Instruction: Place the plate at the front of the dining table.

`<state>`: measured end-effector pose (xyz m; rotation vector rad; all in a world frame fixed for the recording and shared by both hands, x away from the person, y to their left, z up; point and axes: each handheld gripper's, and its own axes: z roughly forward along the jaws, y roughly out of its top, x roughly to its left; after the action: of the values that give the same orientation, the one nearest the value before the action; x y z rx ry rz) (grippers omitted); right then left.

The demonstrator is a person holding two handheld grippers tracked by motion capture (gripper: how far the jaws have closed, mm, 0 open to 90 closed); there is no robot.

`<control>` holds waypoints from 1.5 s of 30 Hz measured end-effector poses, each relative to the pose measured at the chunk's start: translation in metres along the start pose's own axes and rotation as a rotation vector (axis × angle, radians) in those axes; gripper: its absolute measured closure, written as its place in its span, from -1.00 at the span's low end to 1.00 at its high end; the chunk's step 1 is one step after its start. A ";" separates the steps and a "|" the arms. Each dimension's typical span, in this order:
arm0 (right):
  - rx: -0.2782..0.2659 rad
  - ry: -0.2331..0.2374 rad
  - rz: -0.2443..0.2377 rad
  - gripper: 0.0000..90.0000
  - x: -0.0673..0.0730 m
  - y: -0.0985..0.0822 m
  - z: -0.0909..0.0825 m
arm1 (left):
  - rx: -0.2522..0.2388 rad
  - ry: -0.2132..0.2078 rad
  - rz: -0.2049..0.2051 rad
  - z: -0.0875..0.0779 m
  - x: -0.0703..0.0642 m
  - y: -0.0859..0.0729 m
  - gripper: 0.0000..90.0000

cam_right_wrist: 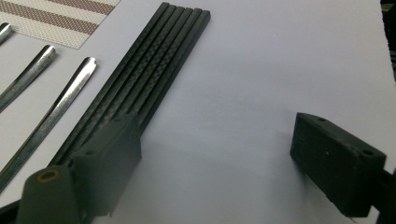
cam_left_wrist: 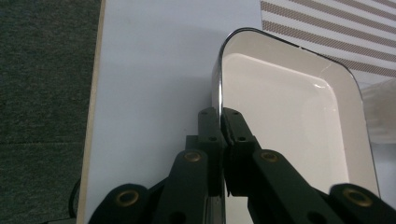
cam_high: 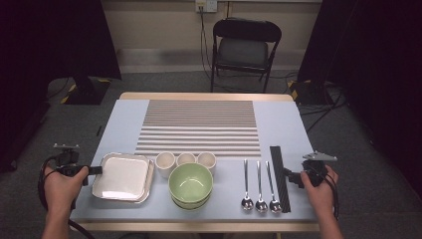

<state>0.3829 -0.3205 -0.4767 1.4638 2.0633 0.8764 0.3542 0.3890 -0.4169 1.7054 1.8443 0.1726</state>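
tray (cam_high: 123, 177) at left, bowl (cam_high: 190, 183) right of it, cups (cam_high: 185, 160) behind, spoons (cam_high: 259, 185) then chopsticks (cam_high: 279, 178) rightward

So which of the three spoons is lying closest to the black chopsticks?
The rightmost spoon. It lies right beside the black chopsticks, its bowl almost against them, while the other two spoons lie farther left, toward the green bowl.

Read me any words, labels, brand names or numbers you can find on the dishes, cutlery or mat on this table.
None: no readable text on the square plate, green bowl, three cups, spoons, black chopsticks or striped mat.
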 end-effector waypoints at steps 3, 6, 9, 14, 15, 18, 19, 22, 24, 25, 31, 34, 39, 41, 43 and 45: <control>0.000 0.000 -0.001 -0.67 0.000 0.000 0.000 | -0.006 -0.014 -0.011 -0.003 0.000 0.000 0.95; 0.000 0.000 0.000 -0.67 0.000 0.000 0.000 | -0.012 -0.037 -0.030 -0.004 0.000 0.000 0.95; 0.000 0.000 0.000 -0.67 0.000 0.000 0.000 | -0.013 -0.037 -0.034 -0.005 0.000 0.001 0.96; 0.000 0.000 -0.001 -0.66 0.000 0.000 0.000 | -0.016 -0.064 -0.049 -0.005 -0.001 0.001 0.95; 0.000 0.000 0.000 -0.67 0.000 0.000 0.000 | -0.025 -0.074 -0.054 -0.005 -0.001 0.000 0.96; 0.000 0.000 -0.001 -0.66 0.000 0.000 0.000 | -0.028 -0.085 -0.065 -0.007 -0.002 0.001 0.96; 0.000 0.000 -0.001 -0.66 0.000 0.000 0.000 | -0.028 -0.085 -0.065 -0.007 -0.002 0.001 0.96; 0.000 0.000 -0.001 -0.67 0.000 0.000 0.000 | -0.029 -0.106 -0.079 -0.007 -0.001 0.001 0.96; 0.000 0.000 -0.001 -0.67 0.000 0.000 0.000 | -0.037 -0.112 -0.087 -0.008 -0.001 0.001 0.96; 0.000 0.000 -0.001 -0.67 0.000 0.000 0.000 | -0.037 -0.112 -0.087 -0.008 -0.001 0.001 0.96; -0.001 -0.001 -0.003 -0.66 0.000 0.000 0.000 | -0.038 -0.124 -0.096 -0.008 -0.004 0.004 0.95; -0.001 -0.001 -0.003 -0.67 0.000 0.000 0.000 | -0.036 -0.135 -0.100 -0.007 -0.005 0.005 0.95; -0.001 -0.001 -0.003 -0.67 0.000 0.000 0.000 | -0.046 -0.120 -0.101 -0.012 -0.006 0.011 0.95; -0.001 -0.001 -0.003 -0.66 0.000 0.000 0.000 | -0.041 -0.123 -0.107 -0.015 -0.007 0.013 0.95; -0.001 -0.001 -0.003 -0.67 0.000 0.000 0.000 | -0.050 -0.124 -0.109 -0.016 -0.007 0.014 0.95; -0.001 -0.001 -0.003 -0.66 0.000 0.000 0.000 | -0.053 -0.124 -0.106 -0.020 -0.008 0.017 0.96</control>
<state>0.3828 -0.3205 -0.4768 1.4597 2.0633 0.8753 0.3582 0.3901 -0.3898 1.5433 1.8168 0.0701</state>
